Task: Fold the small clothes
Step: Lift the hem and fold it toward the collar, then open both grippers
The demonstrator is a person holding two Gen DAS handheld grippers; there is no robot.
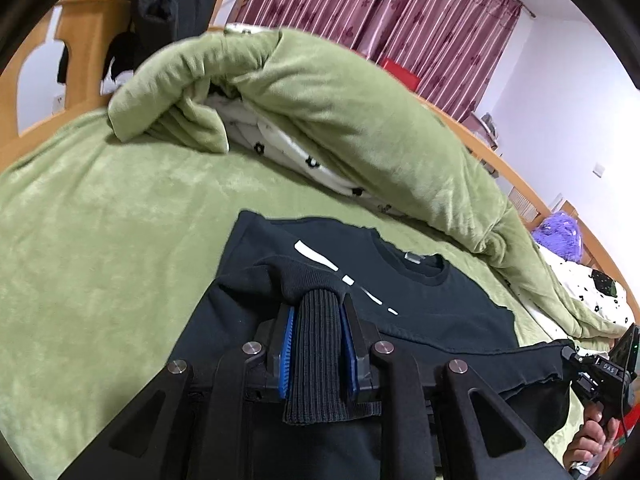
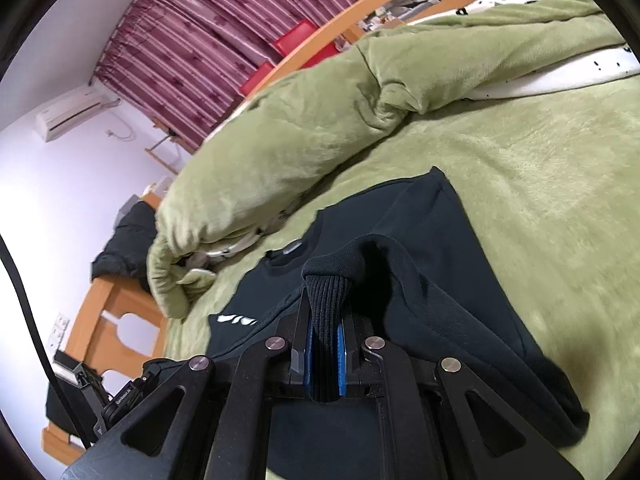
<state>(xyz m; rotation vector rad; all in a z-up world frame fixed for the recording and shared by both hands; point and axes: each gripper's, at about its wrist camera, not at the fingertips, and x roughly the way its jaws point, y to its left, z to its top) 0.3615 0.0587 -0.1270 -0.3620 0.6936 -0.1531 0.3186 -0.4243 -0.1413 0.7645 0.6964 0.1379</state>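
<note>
Left tongs point(image 1: 318, 320) and right tongs point(image 2: 325, 312) each pinch a ribbed cuff of the black sweatshirt point(image 1: 420, 300) on the bed point(image 1: 100, 220)

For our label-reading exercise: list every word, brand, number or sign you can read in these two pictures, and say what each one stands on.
"DAS": white letters on the black body of the right tongs.
White print on the black sweatshirt: slanted strokes only, not readable.
Grey neck tag: too small to read.
Lettering on the left tongs' body: too blurred to read.
</note>
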